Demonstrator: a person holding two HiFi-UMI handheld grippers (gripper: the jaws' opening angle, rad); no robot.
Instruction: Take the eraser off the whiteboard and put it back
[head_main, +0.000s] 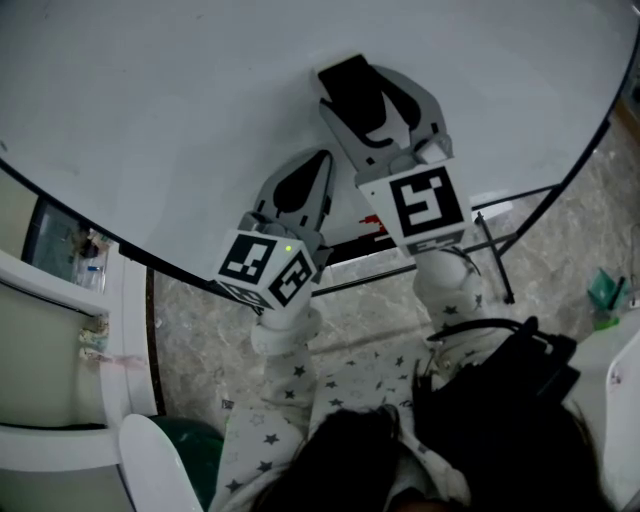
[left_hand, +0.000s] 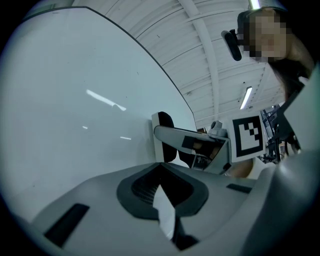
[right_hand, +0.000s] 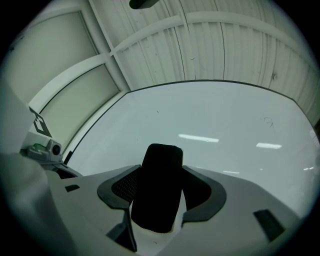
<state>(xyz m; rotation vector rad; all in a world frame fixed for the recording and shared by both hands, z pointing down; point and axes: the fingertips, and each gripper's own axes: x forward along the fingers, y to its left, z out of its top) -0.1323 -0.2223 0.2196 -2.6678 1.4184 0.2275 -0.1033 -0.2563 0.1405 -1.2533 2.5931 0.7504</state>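
A black eraser (head_main: 352, 85) with a white back sits between the jaws of my right gripper (head_main: 372, 92), which is shut on it. It is held up at the whiteboard (head_main: 180, 110); whether it touches the surface I cannot tell. In the right gripper view the eraser (right_hand: 159, 172) stands upright between the pads, with the whiteboard (right_hand: 235, 120) behind it. My left gripper (head_main: 312, 170) is lower and to the left, its jaws together and holding nothing. From the left gripper (left_hand: 161, 192) view, the right gripper (left_hand: 197, 145) and eraser (left_hand: 161, 125) show against the whiteboard (left_hand: 70, 100).
The board's dark stand frame (head_main: 500, 250) crosses the marble floor (head_main: 200, 320) below it. White furniture (head_main: 60, 300) stands at the left, a green object (head_main: 606, 290) at the right. A black bag (head_main: 500, 390) hangs at the person's front.
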